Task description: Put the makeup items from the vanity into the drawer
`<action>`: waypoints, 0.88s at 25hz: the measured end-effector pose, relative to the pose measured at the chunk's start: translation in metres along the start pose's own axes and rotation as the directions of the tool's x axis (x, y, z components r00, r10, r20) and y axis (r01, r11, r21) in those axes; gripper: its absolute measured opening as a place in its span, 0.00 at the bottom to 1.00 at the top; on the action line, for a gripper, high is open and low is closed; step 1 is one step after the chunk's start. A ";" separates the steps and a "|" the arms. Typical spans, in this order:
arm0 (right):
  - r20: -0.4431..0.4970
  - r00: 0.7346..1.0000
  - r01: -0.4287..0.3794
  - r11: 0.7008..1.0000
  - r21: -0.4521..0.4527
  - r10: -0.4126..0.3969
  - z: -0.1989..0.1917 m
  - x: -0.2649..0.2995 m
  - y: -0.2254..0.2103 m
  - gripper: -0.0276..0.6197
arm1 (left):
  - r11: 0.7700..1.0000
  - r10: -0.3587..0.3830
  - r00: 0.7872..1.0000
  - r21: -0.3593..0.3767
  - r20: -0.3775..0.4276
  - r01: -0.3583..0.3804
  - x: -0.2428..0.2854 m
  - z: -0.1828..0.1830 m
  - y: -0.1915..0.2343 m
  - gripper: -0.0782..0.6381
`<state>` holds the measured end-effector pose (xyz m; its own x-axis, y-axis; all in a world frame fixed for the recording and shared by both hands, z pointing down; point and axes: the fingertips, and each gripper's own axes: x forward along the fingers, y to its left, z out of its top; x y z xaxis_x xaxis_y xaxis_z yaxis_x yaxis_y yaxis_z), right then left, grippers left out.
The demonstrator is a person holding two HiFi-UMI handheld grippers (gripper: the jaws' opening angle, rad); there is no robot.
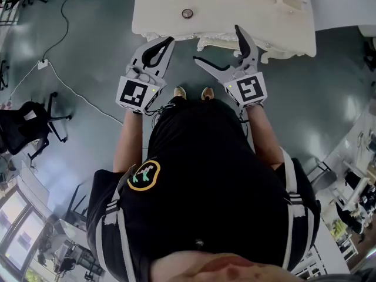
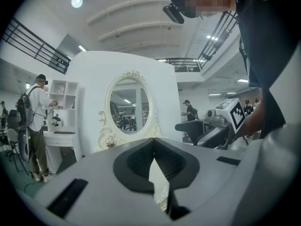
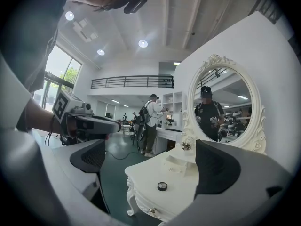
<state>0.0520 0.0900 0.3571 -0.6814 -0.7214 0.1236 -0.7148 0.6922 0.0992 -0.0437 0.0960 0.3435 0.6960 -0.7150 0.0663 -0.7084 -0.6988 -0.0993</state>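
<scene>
The white vanity (image 1: 235, 7) stands in front of me, with a small round dark compact (image 1: 187, 13) on its top near the left side. From the right gripper view that compact (image 3: 162, 186) lies on the vanity top (image 3: 188, 187), beyond the jaws. My right gripper (image 1: 216, 43) hangs at the vanity's front edge, jaws spread wide and nothing between them. To the left of it my left gripper (image 1: 171, 39) is shut and empty, its tips meeting just short of the edge. A drawer knob (image 3: 151, 210) shows on the vanity front; the drawer looks closed.
An oval mirror (image 3: 225, 108) in an ornate white frame rises at the back of the vanity. A cable (image 1: 76, 93) runs across the grey floor at the left, near a black office chair (image 1: 29, 125). A person (image 3: 149, 124) stands at a white shelf unit further off.
</scene>
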 end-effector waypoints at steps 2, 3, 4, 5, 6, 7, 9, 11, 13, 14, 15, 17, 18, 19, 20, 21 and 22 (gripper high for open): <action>0.007 1.000 -0.007 1.000 -0.009 0.007 0.001 -0.001 -0.002 0.97 | 1.000 0.006 1.000 0.004 -0.006 -0.006 0.003 0.001 -0.002 0.13; 0.009 1.000 -0.009 1.000 -0.011 0.009 0.001 -0.002 -0.003 0.97 | 1.000 0.003 1.000 0.005 -0.002 -0.003 0.003 0.002 -0.003 0.13; 0.011 1.000 -0.010 1.000 -0.010 0.010 0.001 -0.003 -0.004 0.97 | 1.000 0.001 1.000 0.006 0.003 -0.001 0.004 0.002 -0.005 0.13; 0.011 1.000 -0.010 1.000 -0.007 0.010 0.000 -0.004 -0.004 0.97 | 1.000 0.002 1.000 0.007 0.005 -0.002 0.004 0.003 -0.006 0.13; 0.009 1.000 -0.010 1.000 -0.001 0.010 -0.001 -0.005 -0.005 0.97 | 1.000 0.006 1.000 0.009 0.003 -0.006 0.004 0.003 -0.007 0.13; 0.009 1.000 -0.012 1.000 0.004 0.012 -0.002 -0.006 -0.006 0.97 | 1.000 0.012 1.000 0.012 -0.002 -0.012 0.004 0.003 -0.008 0.13; 0.015 1.000 -0.022 1.000 0.006 0.022 -0.003 -0.009 -0.008 0.97 | 0.999 0.034 0.999 0.016 -0.022 -0.033 0.006 0.002 -0.010 0.13; 0.027 0.999 -0.035 0.999 0.012 0.035 -0.001 -0.010 -0.010 0.97 | 0.998 0.056 0.998 0.018 -0.035 -0.055 0.008 0.003 -0.012 0.13; 0.023 0.999 -0.046 0.998 0.030 0.046 -0.003 -0.012 -0.012 0.97 | 0.997 0.071 0.997 0.022 -0.041 -0.071 0.009 0.004 -0.013 0.13; 0.028 0.998 -0.054 0.998 0.033 0.053 -0.002 -0.012 -0.012 0.97 | 0.997 0.080 0.996 0.023 -0.048 -0.079 0.010 0.004 -0.013 0.13; 0.037 0.998 -0.061 0.998 0.030 0.060 0.000 -0.011 -0.013 0.97 | 0.996 0.088 0.995 0.024 -0.052 -0.087 0.011 0.005 -0.011 0.13; 0.046 0.997 -0.069 0.997 0.022 0.068 0.000 -0.006 -0.016 0.97 | 0.996 0.085 0.995 0.027 -0.043 -0.084 0.015 0.004 -0.008 0.13; 0.046 0.997 -0.068 0.997 0.021 0.067 0.000 -0.003 -0.018 0.97 | 0.997 0.079 0.996 0.027 -0.038 -0.078 0.017 0.003 -0.007 0.13; 0.048 0.997 -0.067 0.998 0.020 0.066 -0.001 0.001 -0.020 0.97 | 0.997 0.074 0.997 0.026 -0.037 -0.073 0.020 0.001 -0.004 0.13; 0.051 0.997 -0.066 0.998 0.018 0.065 -0.001 0.006 -0.023 0.97 | 0.997 0.070 0.997 0.024 -0.037 -0.069 0.023 -0.002 0.000 0.13; 0.050 0.997 -0.063 0.998 0.014 0.063 -0.003 0.012 -0.025 0.97 | 0.998 0.067 0.997 0.020 -0.038 -0.066 0.026 -0.005 0.005 0.13; 0.047 0.997 -0.060 0.998 0.010 0.060 -0.004 0.019 -0.028 0.97 | 0.998 0.063 0.997 0.015 -0.038 -0.062 0.030 -0.008 0.011 0.13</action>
<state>0.0596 0.0569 0.3611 -0.7296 -0.6789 0.0823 -0.6740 0.7342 0.0813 -0.0317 0.0667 0.3522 0.6453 -0.7577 0.0971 -0.7484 -0.6526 -0.1182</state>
